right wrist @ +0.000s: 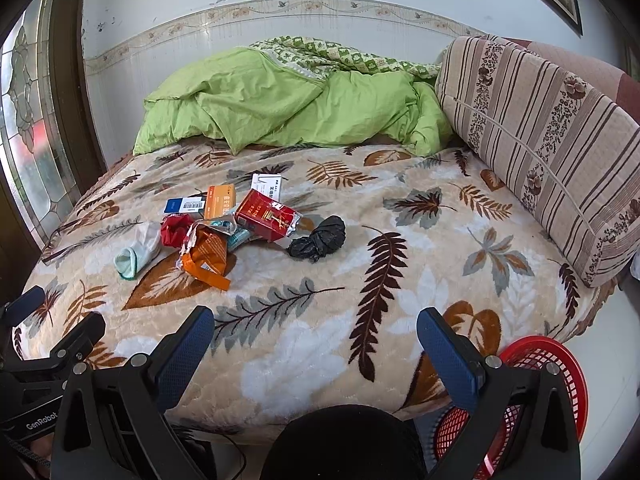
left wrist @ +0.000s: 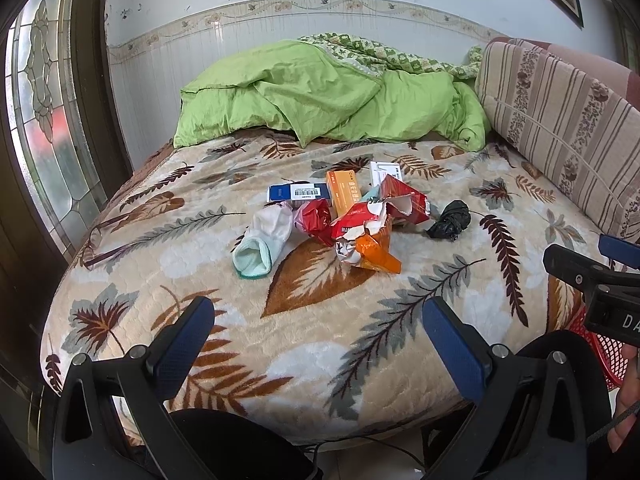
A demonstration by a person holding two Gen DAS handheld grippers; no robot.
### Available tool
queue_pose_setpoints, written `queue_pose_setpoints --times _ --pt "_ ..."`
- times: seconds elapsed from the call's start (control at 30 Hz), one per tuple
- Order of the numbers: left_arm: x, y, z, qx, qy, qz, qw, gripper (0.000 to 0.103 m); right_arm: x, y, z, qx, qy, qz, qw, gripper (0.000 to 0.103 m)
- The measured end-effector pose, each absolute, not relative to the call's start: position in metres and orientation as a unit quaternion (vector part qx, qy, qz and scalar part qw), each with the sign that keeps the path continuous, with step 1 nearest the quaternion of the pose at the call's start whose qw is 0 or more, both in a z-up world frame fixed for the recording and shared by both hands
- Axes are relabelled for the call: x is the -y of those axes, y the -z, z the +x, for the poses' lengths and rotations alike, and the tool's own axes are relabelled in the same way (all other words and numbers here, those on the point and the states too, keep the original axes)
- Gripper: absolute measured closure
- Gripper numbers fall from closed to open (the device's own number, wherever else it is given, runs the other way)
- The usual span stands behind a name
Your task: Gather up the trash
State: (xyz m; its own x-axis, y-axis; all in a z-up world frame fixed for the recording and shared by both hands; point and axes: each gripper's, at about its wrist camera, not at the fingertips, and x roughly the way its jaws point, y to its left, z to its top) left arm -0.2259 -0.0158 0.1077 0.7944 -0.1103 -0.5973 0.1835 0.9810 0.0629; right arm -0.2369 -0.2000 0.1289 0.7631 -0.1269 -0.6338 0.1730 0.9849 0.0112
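Both grippers hover at bed edge, left gripper (left wrist: pixel 318 344) & right gripper (right wrist: pixel 316 354) w/ jaws spread wide, nothing held. Trash pile (right wrist: pixel 224 232) sits mid-blanket (right wrist: pixel 300 340), black bag (right wrist: pixel 318 240) just beside it. Red basket (right wrist: pixel 536 364) on floor, right.

Home bedroom — bed (left wrist: pixel 280 340) with leaf-print blanket, rumpled green quilt (left wrist: pixel 332 92), striped cushion (right wrist: pixel 540 136), leaded-glass door (left wrist: pixel 44 120)
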Motion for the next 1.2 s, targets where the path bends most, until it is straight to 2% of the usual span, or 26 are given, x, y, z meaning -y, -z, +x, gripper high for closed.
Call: queue_pose_setpoints --times 0.43,0.53,0.6,0.63,0.7,0.77,0.93,1.2 --pt "-0.021 -0.098 -0.202 -0.366 0.073 -0.008 0.928 0.000 0.219 -0.121 -0.221 -0.363 -0.003 0.140 0.921 0.002" --pt "-0.037 -0.105 -0.180 -0.379 0.074 -0.025 0.922 0.000 0.221 -0.117 -0.206 -0.376 -0.057 0.194 0.904 0.008" --pt "-0.047 -0.105 -0.165 -0.392 0.078 -0.042 0.916 0.003 0.223 -0.113 -0.191 -0.389 -0.088 0.237 0.886 0.020" --pt "-0.051 -0.105 -0.159 -0.400 0.083 -0.055 0.911 0.004 0.222 -0.111 -0.181 -0.395 -0.103 0.257 0.876 0.022" --pt "-0.061 -0.102 -0.143 -0.419 0.091 -0.081 0.900 0.015 0.220 -0.109 -0.163 -0.402 -0.120 0.285 0.862 0.026" --pt "-0.067 -0.098 -0.127 -0.435 0.097 -0.095 0.890 0.019 0.215 -0.108 -0.145 -0.403 -0.135 0.307 0.851 0.030" --pt "-0.075 -0.087 -0.094 -0.451 0.097 -0.102 0.881 0.023 0.204 -0.098 -0.099 -0.408 -0.135 0.343 0.835 0.030" --pt "-0.073 -0.066 -0.040 -0.469 0.085 -0.097 0.874 0.025 0.189 -0.073 -0.051 -0.441 -0.117 0.372 0.809 0.055"
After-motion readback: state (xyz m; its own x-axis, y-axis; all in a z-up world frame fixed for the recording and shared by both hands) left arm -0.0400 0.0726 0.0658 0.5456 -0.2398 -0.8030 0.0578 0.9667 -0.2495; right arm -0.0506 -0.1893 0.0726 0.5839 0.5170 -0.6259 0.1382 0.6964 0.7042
